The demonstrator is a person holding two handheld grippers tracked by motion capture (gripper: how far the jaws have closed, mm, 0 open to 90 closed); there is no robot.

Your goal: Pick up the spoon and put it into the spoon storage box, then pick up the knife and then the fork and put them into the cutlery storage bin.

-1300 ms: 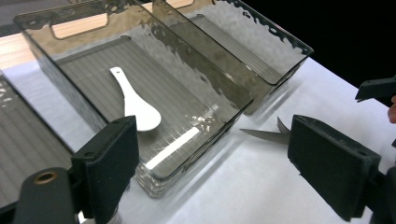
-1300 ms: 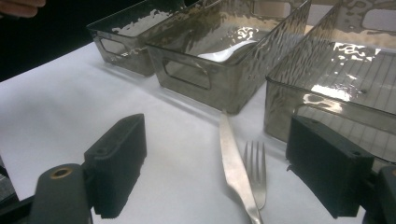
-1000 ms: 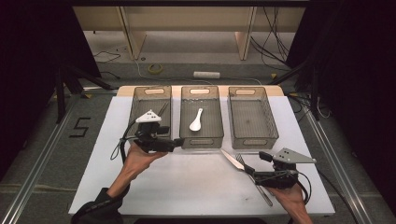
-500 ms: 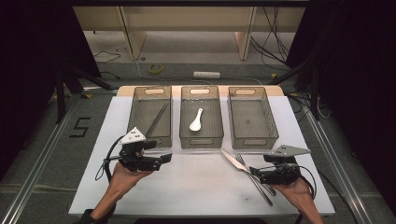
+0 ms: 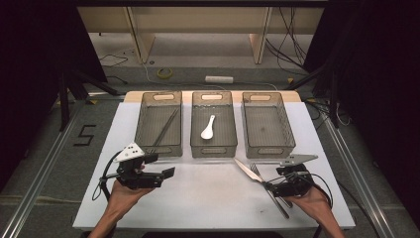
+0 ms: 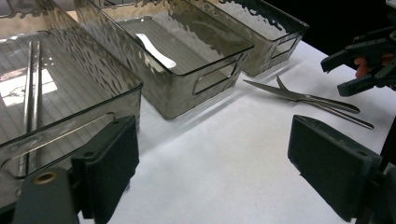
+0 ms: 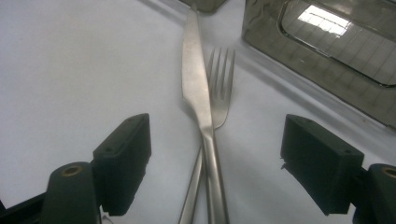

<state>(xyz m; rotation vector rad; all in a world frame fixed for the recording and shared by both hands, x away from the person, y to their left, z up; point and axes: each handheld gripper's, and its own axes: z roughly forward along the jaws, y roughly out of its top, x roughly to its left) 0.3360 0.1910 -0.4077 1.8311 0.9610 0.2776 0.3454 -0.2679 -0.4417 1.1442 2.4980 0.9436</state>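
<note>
Near the tabletop's front right corner, a steel table knife [image 7: 201, 93] is laid across a steel fork [image 7: 217, 100], both straddled by the wide-open right gripper [image 5: 277, 187], seemingly for pickup. The left gripper [image 5: 161, 166] is held open and empty beside the left smoky plastic bin [image 5: 158, 148].

Two black jaws of the right gripper [image 7: 215, 163] are seen rising from the bottom edge, set wide apart w/ nothing pressed between the pads. Between them, on the white table surface [image 7: 70, 65], a long silver metal knife [image 7: 198, 93] is laid, blade pointing away. A silver metal fork [image 7: 220, 100] is seen just beside it to the right, tines up by the blade; its handle is crossed by the knife handle near the bottom. At upper right, a smoky transparent plastic bin [image 7: 327, 60] w/ a cut-out handle slot is seen, apart from the cutlery.
</note>
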